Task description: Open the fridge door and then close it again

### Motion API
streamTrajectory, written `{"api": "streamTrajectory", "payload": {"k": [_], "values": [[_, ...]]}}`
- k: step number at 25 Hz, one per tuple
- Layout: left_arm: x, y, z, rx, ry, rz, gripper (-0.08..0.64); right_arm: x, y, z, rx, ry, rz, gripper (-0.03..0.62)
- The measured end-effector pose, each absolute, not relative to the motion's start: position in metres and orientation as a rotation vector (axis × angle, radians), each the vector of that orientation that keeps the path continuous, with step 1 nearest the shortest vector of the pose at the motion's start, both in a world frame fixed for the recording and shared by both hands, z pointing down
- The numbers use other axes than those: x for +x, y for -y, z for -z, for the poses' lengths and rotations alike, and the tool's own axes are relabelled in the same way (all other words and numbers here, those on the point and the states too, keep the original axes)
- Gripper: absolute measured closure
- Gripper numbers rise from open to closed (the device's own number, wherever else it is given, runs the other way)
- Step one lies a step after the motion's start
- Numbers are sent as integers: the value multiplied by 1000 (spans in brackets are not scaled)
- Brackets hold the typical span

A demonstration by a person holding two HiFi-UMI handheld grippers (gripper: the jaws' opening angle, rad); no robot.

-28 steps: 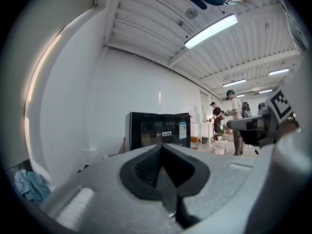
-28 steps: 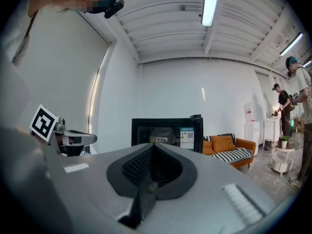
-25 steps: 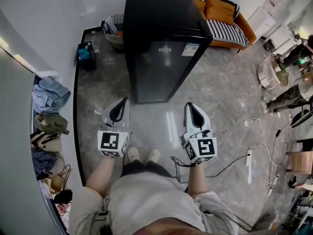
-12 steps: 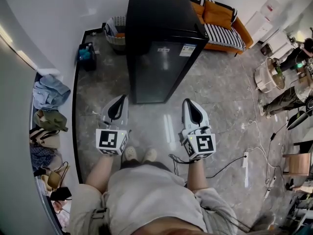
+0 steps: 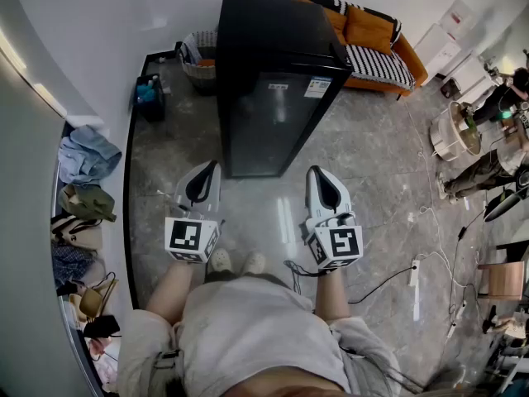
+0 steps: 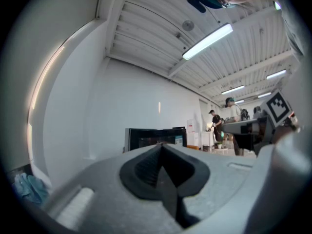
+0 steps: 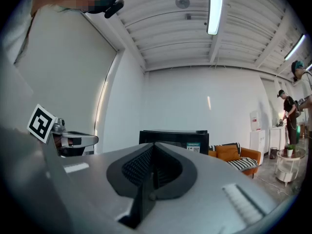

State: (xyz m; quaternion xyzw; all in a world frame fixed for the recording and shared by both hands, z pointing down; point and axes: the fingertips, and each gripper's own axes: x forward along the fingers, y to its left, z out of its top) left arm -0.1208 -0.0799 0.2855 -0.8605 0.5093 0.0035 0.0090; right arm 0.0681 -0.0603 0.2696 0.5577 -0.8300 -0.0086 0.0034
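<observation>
Bare floor (image 5: pixel 263 198) lies between the left gripper (image 5: pixel 212 169), the right gripper (image 5: pixel 317 172) and the closed front of the fridge (image 5: pixel 277 114), so the straight approach is open. Left of the fridge, a dark crate (image 5: pixel 149 96) and the wall (image 5: pixel 83 48) narrow the passage. To the right the floor is wide, with cables (image 5: pixel 388 275) lying on it.

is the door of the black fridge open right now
No, in the head view the tall black fridge has its dark glass door lying flush against the cabinet, with no gap showing.
</observation>
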Motion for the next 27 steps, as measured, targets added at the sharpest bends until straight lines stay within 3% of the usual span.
{"api": "streamTrajectory", "payload": {"k": [27], "values": [[-118, 81, -284, -2695, -1583, -30, 558, 62, 58, -267, 1728, 2599, 37, 591]]}}
